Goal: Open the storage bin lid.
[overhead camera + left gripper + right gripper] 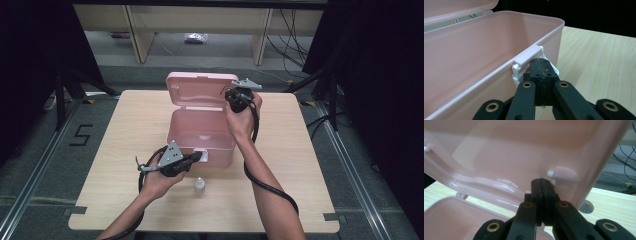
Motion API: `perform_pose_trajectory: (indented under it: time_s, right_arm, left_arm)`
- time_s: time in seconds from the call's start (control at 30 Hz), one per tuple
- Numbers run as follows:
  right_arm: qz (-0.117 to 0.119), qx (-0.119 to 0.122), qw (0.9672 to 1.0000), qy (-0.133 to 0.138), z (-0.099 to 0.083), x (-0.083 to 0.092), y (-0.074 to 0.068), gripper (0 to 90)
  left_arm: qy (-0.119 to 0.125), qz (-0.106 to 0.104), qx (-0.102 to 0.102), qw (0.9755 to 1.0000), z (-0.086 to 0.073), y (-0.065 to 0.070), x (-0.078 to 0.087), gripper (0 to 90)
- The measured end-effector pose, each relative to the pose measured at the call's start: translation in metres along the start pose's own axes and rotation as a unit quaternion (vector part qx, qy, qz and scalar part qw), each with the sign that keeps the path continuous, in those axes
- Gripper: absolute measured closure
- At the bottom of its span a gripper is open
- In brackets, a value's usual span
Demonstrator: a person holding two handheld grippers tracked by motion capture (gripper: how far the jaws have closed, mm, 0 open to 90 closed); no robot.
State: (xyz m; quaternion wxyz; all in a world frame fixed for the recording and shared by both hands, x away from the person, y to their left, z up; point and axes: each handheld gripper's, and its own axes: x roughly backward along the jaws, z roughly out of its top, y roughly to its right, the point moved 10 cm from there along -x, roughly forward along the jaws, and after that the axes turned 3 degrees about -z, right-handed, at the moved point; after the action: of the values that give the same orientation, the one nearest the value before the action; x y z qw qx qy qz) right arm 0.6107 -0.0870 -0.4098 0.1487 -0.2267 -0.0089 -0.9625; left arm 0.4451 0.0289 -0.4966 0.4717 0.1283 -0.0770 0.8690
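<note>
Pale wooden desk (125, 150) is carrying the pink box (200, 137) at its middle, lid (197, 87) being propped open by the right gripper (541, 185), fingers together; left gripper (541, 65), fingers together, is pressing the latch (534, 53). Slipping, the lid could be dropped shut.

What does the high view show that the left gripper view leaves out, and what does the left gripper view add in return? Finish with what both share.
High view: the small bottle standing on the table in front of the pink box, and the right gripper up at the raised lid.
Left gripper view: the white latch under the front rim, with the shut jaws at it.
Both: the open pink box, the wooden table and the left gripper.
</note>
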Motion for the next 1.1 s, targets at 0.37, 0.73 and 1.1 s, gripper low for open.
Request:
perform_pose_trajectory:
  time_s: [0.37, 0.73, 1.1]
  right_arm:
    - [-0.005, 0.013, 0.9999, -0.005, -0.004, -0.007, 0.001, 90.0]
    - [-0.007, 0.018, 0.9994, -0.028, -0.016, -0.015, 0.006, 90.0]
    - [-0.010, 0.015, 0.9991, -0.038, -0.020, -0.021, 0.006, 90.0]
  left_arm:
    - [-0.002, 0.000, -0.002, 1.0000, 0.000, 0.000, 0.000, 89.4]
    - [-0.003, 0.003, 0.000, 1.0000, 0.000, -0.001, 0.000, 89.4]
    - [-0.005, 0.002, 0.001, 1.0000, 0.000, 0.000, 0.000, 89.4]
